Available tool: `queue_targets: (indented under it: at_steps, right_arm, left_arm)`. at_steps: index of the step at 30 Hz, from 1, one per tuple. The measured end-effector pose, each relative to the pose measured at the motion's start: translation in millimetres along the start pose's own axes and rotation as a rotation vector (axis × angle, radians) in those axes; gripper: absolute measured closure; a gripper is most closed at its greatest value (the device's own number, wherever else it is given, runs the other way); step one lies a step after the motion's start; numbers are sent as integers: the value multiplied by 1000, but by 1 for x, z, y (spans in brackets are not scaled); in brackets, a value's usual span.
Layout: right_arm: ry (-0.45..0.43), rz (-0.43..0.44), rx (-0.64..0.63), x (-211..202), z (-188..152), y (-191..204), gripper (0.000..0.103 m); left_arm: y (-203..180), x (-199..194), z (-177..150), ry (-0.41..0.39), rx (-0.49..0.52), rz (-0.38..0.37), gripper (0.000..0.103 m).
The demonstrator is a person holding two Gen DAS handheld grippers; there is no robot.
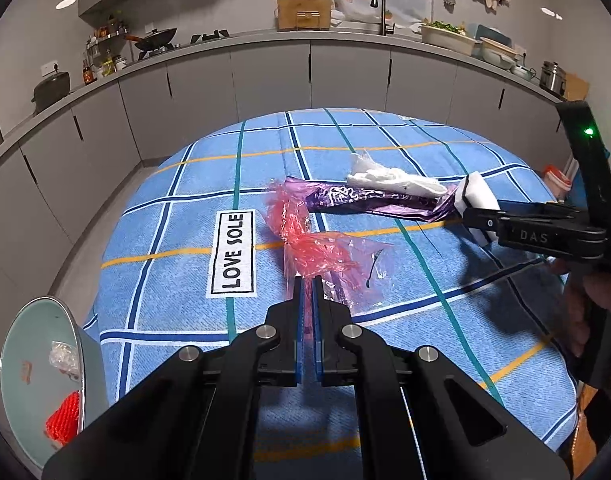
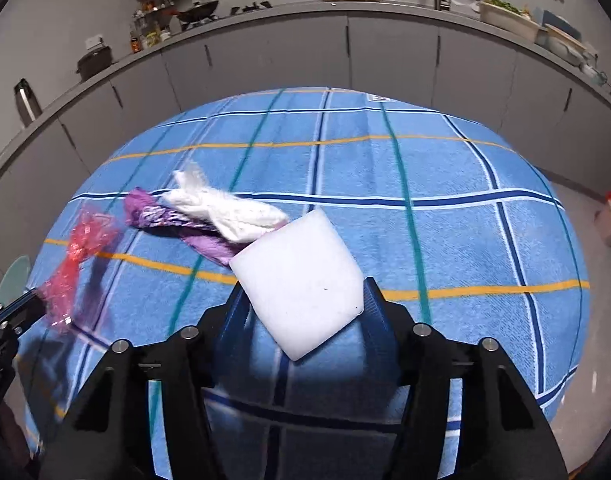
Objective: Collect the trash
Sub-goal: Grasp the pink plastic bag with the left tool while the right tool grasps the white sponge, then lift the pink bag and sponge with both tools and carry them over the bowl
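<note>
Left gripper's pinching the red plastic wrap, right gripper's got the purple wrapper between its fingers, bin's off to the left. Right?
Not quite. The right gripper has the white foam pad between its fingers, as the right wrist view shows; the purple wrapper lies on the cloth. The left gripper pinching the red plastic wrap and the bin stand.

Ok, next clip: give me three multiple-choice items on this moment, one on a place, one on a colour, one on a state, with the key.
1. Where is the white crumpled tissue?
A. on the purple wrapper
B. in the bin
C. on the floor

2. What colour is the plastic in the left gripper?
A. green
B. red
C. black

3. What is the right gripper doing?
A. gripping a white foam pad
B. shut and empty
C. gripping a bottle

Key: 1 A, the tissue lies across the wrapper; 2 B, red film trails from its tips; 3 A, the pad sits between its fingers.
</note>
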State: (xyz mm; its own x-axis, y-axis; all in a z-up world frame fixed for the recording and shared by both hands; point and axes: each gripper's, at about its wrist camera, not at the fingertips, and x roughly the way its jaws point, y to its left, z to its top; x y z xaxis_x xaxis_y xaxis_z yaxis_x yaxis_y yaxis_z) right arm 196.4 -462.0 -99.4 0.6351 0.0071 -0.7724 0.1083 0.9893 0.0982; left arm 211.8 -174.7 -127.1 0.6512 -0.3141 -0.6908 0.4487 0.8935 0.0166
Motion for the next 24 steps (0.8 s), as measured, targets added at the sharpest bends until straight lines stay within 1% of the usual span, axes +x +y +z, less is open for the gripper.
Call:
queue_targets:
  at_steps: [7, 12, 18, 24]
  right_arm:
    - [-63, 3, -6, -32, -8, 12, 49]
    - [-101, 24, -21, -50, -9, 29, 49]
    - [-128, 75, -69, -61, -5, 63, 49]
    - [-133, 120, -125, -60, -1, 102, 49]
  left_arm:
    - [2, -19, 4, -35, -4, -2, 99]
    - [5, -35, 6, -58, -3, 15, 99]
    - [21, -56, 1, -81, -27, 41, 99]
    - [43, -71, -5, -96, -61, 71, 99]
